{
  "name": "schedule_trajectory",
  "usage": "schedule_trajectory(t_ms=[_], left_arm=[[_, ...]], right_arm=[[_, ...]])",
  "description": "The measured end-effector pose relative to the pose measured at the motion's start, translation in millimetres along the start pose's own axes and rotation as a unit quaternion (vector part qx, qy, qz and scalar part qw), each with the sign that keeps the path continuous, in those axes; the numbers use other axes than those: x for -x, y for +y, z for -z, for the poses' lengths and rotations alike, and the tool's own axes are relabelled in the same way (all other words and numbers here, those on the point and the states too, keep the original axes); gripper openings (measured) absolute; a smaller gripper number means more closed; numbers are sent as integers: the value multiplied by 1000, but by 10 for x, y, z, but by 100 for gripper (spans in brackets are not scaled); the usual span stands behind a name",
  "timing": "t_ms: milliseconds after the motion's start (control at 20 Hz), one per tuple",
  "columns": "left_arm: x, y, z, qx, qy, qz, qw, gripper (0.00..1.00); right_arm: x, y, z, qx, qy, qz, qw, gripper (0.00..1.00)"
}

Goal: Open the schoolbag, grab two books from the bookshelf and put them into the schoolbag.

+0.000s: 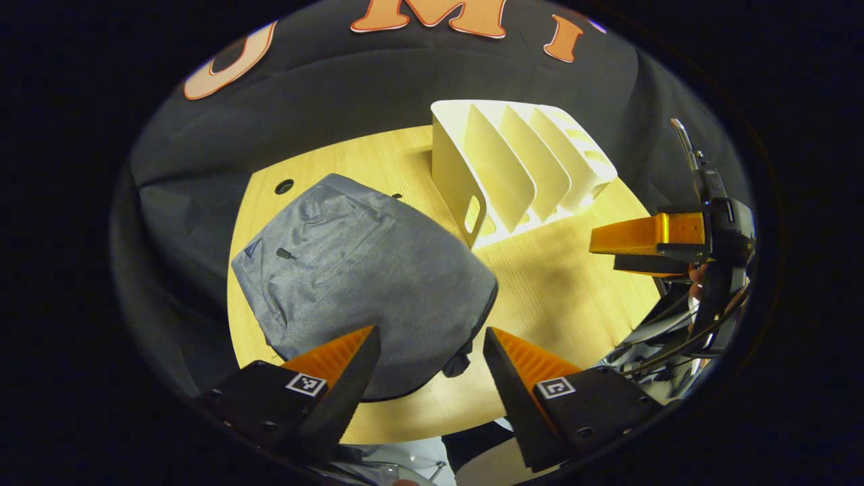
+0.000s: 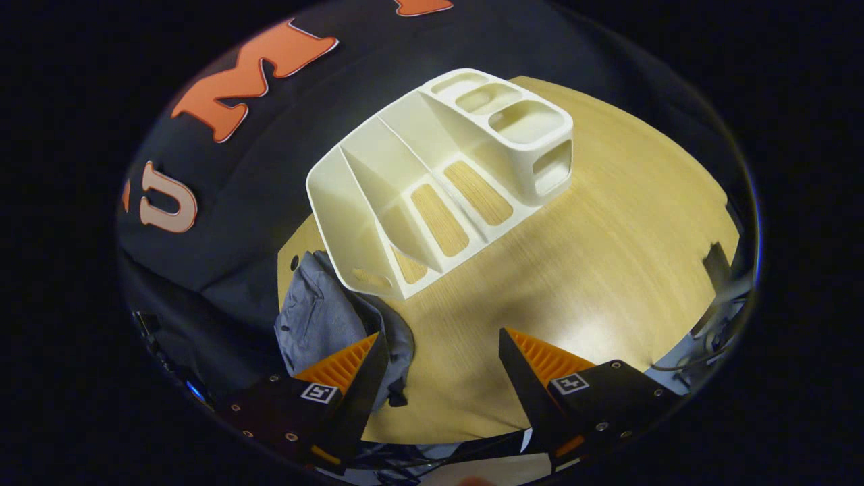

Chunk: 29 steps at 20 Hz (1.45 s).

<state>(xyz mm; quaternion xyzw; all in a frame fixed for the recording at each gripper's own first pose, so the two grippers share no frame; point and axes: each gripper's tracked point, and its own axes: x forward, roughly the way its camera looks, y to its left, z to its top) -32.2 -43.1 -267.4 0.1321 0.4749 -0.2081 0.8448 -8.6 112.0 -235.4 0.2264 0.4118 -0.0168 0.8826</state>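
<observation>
A grey schoolbag (image 1: 358, 277) lies flat and zipped on the wooden table (image 1: 560, 290), left of a white slotted bookshelf (image 1: 520, 169) whose slots hold no books. My left gripper (image 1: 432, 351) hovers open above the bag's near edge, nothing between its fingers. The right gripper (image 1: 648, 246) shows at the right of the left gripper view, held by a hand. In the right gripper view, my right gripper (image 2: 439, 358) stands open over the table, in front of the bookshelf (image 2: 445, 175), with the schoolbag (image 2: 324, 317) at lower left.
The table (image 2: 607, 256) stretches bare and lit to the right of the bookshelf. Black cloth hangs behind the table. Cables (image 1: 675, 337) trail below the right gripper at the table's right edge. A small round hole (image 1: 284, 186) marks the table's far left.
</observation>
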Motion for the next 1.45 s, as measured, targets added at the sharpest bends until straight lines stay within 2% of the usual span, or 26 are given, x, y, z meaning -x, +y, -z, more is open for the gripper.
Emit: schedule_trajectory(t_ms=[150,250,450,650,750,900,1050,1150,1300,1450], left_arm=[[101,-218,-366,20,-60,-33,997,99],[268,-341,-684,21,-114,-56,992,99],[683,-460,-1373,14,-235,-108,966,96],[935,-516,-1888,46,-352,-118,927,96],[1088,-558,-2033,56,-392,-118,911,96],[1263,-569,-2197,49,-426,-130,894,96],[1432,-619,-2248,38,-444,-134,885,95],[1451,-600,-2242,45,-447,-132,884,95],[1544,-634,-2257,59,-461,-117,878,95],[1608,-580,-2243,56,-464,-126,875,95]], right_arm=[[276,-99,-370,62,-33,-2,998,99],[525,-86,-684,106,-75,-7,992,98],[1139,15,-1288,157,-178,-21,971,98],[1613,253,-1715,178,-285,-64,940,98],[1739,305,-1721,194,-317,-83,924,97],[1907,365,-1800,212,-359,-86,905,98],[1970,366,-1897,234,-404,-73,881,97],[1972,378,-1885,242,-410,-72,876,97],[1950,349,-1892,233,-408,-72,880,97],[1957,279,-1880,232,-406,-72,881,97]])
